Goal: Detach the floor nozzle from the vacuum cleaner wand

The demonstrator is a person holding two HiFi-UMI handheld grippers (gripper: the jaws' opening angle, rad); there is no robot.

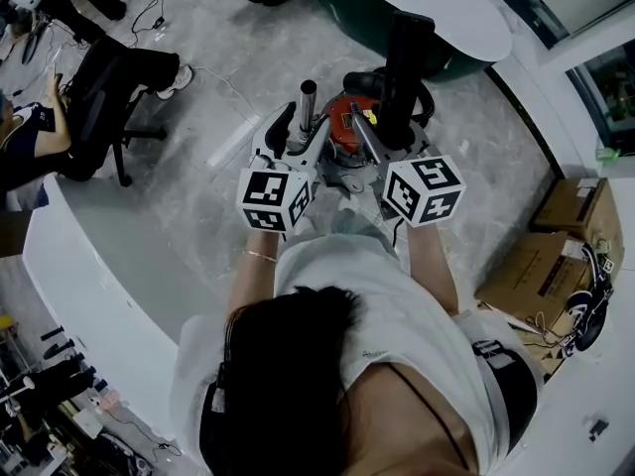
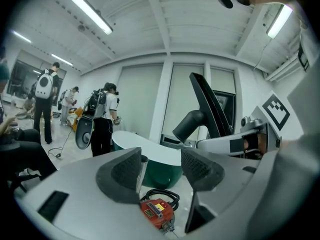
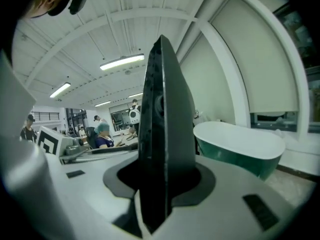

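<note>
In the head view, my right gripper (image 1: 395, 119) is shut on the black floor nozzle (image 1: 407, 53), which stands up out of its jaws, apart from the wand. The silver wand tube (image 1: 309, 102) rises bare-ended beside my open left gripper (image 1: 296, 135). Below both lies the red vacuum body (image 1: 347, 132). From my left gripper (image 2: 161, 170), the tube's end (image 2: 143, 170) shows close by the left pad (image 2: 125, 171), untouched; the red body (image 2: 157, 211) and black cord lie beneath, the nozzle (image 2: 207, 109) to the right. The nozzle (image 3: 165, 129) fills my right gripper (image 3: 161, 181).
A green and white tub (image 1: 427, 8) stands just beyond the vacuum. Cardboard boxes (image 1: 556, 256) sit at the right, a curved white counter (image 1: 89, 266) at the left. A seated person on an office chair (image 1: 99, 97) is at far left; other people (image 2: 102, 119) stand further off.
</note>
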